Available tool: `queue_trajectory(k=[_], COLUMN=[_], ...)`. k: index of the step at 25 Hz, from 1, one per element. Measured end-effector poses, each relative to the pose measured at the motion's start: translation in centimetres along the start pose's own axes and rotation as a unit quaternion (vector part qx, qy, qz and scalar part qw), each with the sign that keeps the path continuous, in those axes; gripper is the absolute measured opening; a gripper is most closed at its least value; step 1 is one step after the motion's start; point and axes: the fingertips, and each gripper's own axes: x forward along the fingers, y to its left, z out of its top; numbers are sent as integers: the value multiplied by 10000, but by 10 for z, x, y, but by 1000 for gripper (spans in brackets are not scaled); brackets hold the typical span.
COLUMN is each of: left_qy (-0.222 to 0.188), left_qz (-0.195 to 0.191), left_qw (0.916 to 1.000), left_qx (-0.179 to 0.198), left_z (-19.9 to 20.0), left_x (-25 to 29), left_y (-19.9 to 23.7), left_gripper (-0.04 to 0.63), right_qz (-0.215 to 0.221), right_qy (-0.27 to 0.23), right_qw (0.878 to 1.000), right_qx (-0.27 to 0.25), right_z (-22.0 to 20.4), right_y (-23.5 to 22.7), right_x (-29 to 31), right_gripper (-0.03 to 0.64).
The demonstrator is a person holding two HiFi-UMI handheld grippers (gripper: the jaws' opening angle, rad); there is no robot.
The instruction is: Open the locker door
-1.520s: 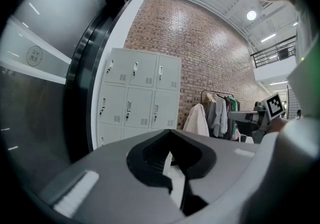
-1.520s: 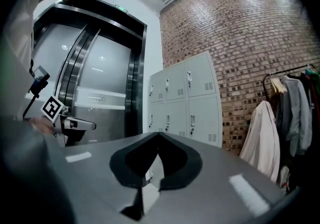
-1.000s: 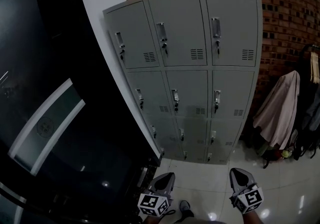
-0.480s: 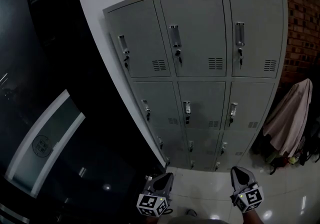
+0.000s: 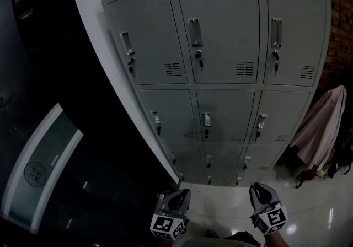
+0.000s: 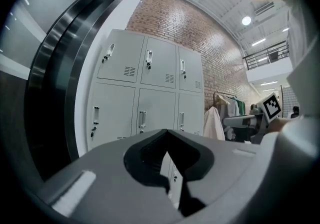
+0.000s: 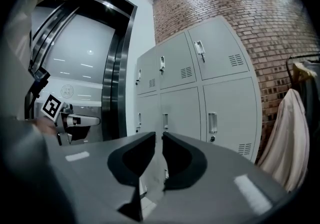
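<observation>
A grey metal locker cabinet [image 5: 220,75] stands ahead against a brick wall, three columns wide, with every door shut. Each door has a vertical handle [image 5: 194,33] with a key below it. My left gripper [image 5: 181,196] sits low in the head view, well short of the cabinet; in the left gripper view its tips [image 6: 166,132] meet, shut and empty, facing the lockers [image 6: 150,93]. My right gripper [image 5: 259,192] is level with it, also clear of the doors. Its jaws [image 7: 159,135] have just been opening and show a narrow gap with nothing between them, the lockers [image 7: 200,93] beyond.
A dark glass wall [image 5: 49,130] and a white pillar [image 5: 105,31] flank the cabinet's left side. A pale coat [image 5: 320,124] hangs at its right, with bags on the floor beneath. Glossy floor tiles [image 5: 220,202] lie between me and the lockers.
The lockers have grown larger and shifted in the head view as I came closer. Both grippers keep their place at the bottom edge, carried forward with me.
</observation>
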Motion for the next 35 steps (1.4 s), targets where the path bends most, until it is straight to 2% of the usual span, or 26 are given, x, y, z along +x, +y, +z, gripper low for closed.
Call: queue_trajectory(k=[6,11,16,18,20,21,26,30,35], left_qy=[-89,-141,-265,-238,-195,-183,-186,-168,-168], left_qz=[-21,77,437,454,442,428,314,413,547], left_qw=[9999,9996,9985,9985,9986,9987,9992,9986,9982], left_qx=[-82,-240,-206,-215,-218,-202,-191,-278,-197], left_z=[-12,-14,-13,-15,-15,-15,-7,-9,-11], left_x=[32,46,57,63,68,70,72,63,52], left_y=[7,17,42,44,44,43,42,49,60], left_gripper=[63,63,63,63,63,63,63,63,63], right_qz=[-79,62,302,334,387,418,614,733,643], right_qy=[322,37,183,252,32,78,126,248,488], right_qw=[9992,9998,9991,9987,9990,9988,9977,9965,9966], right_qx=[210,196,222,293,228,245,262,302,163], right_z=[-22,-23,-17,-20,-22,-24,-48,-74,-112], right_y=[-18,-33,-26,-25,-28,-28,-31,-28,-34], right_x=[18,56,82,87,93,95,131,183,252], right_gripper=[27,14,9,0,0,0,26,57,57])
